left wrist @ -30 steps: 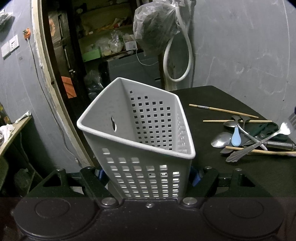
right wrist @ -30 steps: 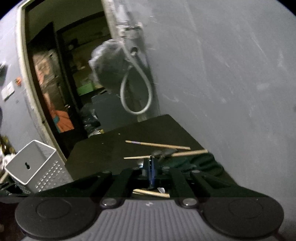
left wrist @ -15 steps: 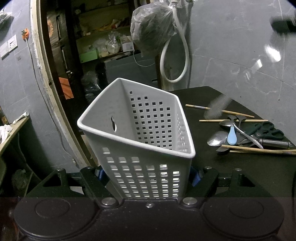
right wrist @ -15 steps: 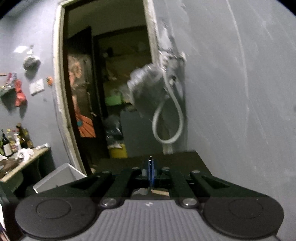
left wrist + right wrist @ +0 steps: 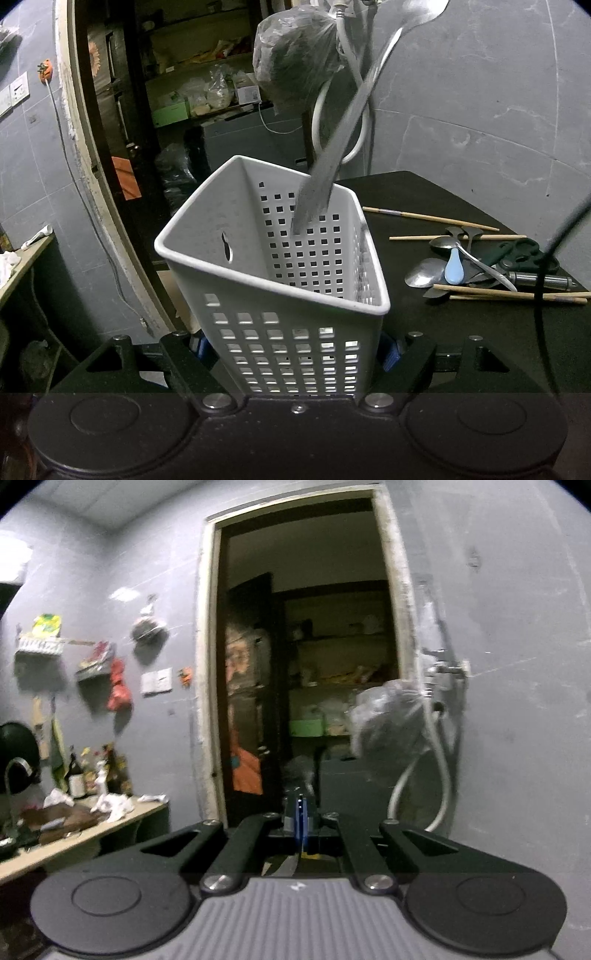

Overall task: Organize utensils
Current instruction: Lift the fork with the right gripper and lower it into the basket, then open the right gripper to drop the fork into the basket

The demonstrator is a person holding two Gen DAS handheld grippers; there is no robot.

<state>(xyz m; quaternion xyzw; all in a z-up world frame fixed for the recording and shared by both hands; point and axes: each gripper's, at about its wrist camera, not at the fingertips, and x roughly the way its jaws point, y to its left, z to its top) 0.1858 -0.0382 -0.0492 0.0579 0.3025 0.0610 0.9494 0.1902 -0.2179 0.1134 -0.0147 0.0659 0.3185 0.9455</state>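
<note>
My left gripper (image 5: 297, 350) is shut on a white perforated utensil basket (image 5: 273, 280), holding it tilted at the black table's left end. A long metal utensil (image 5: 347, 118) hangs handle-down over the basket, its lower end inside the opening. My right gripper (image 5: 300, 814) is shut on that utensil; a bit of metal shows below its pads in the right wrist view (image 5: 288, 866). On the table to the right lie spoons (image 5: 424, 275), a light blue spoon (image 5: 453, 267), chopsticks (image 5: 509, 295) and green-handled scissors (image 5: 517, 251).
The black table (image 5: 424, 192) stands against a grey wall. A dark doorway (image 5: 306, 664) with shelves opens behind the basket. A plastic bag (image 5: 295, 55) and a white hose (image 5: 332, 129) hang on the wall. A cluttered side counter (image 5: 74, 819) is at the left.
My right gripper lifted the metal utensil off the table, swung up and left, and now holds it above the basket with its end inside. The basket stayed put.
</note>
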